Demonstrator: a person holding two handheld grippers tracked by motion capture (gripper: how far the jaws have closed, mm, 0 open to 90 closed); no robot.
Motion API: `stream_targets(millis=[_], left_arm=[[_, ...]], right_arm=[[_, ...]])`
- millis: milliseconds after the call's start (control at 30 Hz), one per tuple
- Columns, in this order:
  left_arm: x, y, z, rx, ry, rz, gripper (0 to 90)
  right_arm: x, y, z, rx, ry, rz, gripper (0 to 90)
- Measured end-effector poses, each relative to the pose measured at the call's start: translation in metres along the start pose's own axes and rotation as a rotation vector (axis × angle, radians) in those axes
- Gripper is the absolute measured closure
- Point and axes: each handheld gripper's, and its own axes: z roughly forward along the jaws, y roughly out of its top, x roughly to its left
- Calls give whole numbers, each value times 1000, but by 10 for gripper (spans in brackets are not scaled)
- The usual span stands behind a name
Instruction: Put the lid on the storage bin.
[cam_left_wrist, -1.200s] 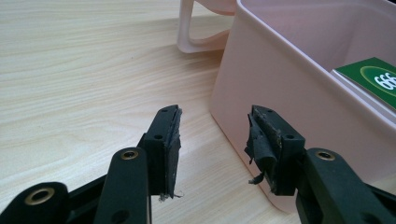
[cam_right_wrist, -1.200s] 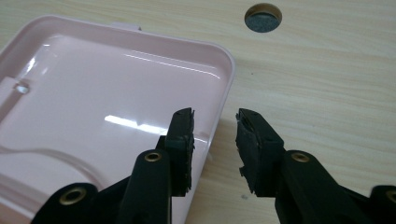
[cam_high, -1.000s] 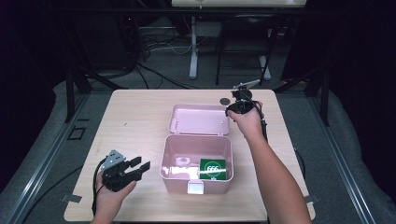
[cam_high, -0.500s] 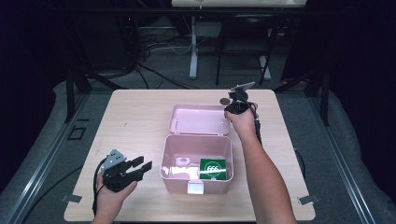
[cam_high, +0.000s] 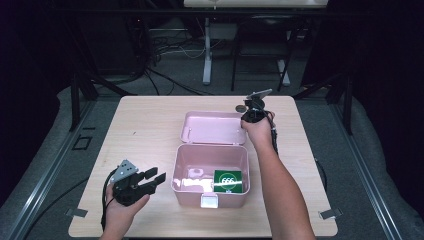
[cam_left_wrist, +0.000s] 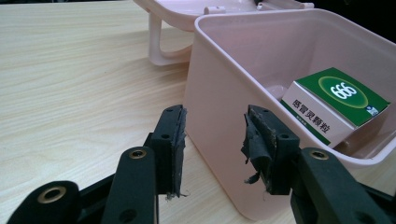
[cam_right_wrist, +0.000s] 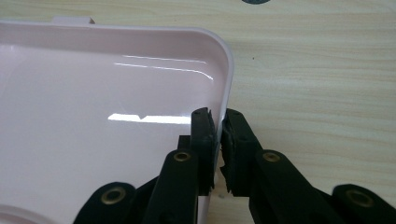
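pink lid (cam_right_wrist: 93, 93): thin, stiff, light, slick plastic | right gripper (cam_right_wrist: 218, 135) clamped on its rim | left gripper (cam_left_wrist: 212, 140) agape beside pink box (cam_left_wrist: 224, 121)

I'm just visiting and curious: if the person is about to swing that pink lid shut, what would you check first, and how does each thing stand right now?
1. Right gripper has hold of the lid: ok, its fingers are closed on the lid's side edge.
2. Lid lying fully open behind the box: ok.
3. Green carton sits below the box rim: ok, seen in the left gripper view.
4. Left gripper out of the lid's path: ok, open, beside the box, touching nothing.
5. Front latch free to close: cannot tell.
6. Small dark object on the table behind the lid clear of it: ok.
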Motion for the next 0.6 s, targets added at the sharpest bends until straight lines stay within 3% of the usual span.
stream_targets(millis=[233,433,467,500,600], left_arm=[[-2,6,-2,-14,-14,3,584],[-14,12,-4,-18,-52,33,594],[-16,13,-3,-25,-54,32,595],[-18,14,-3,-14,-63,44,598],[-21,15,-2,-20,-67,48,607]], right_arm=[[4,1,-6,-6,-14,-16,846],[5,1,-11,-46,-16,-27,849],[5,1,-14,-30,-18,-30,849],[5,1,-14,-59,-14,-30,850],[5,1,-19,-71,-9,-33,852]])
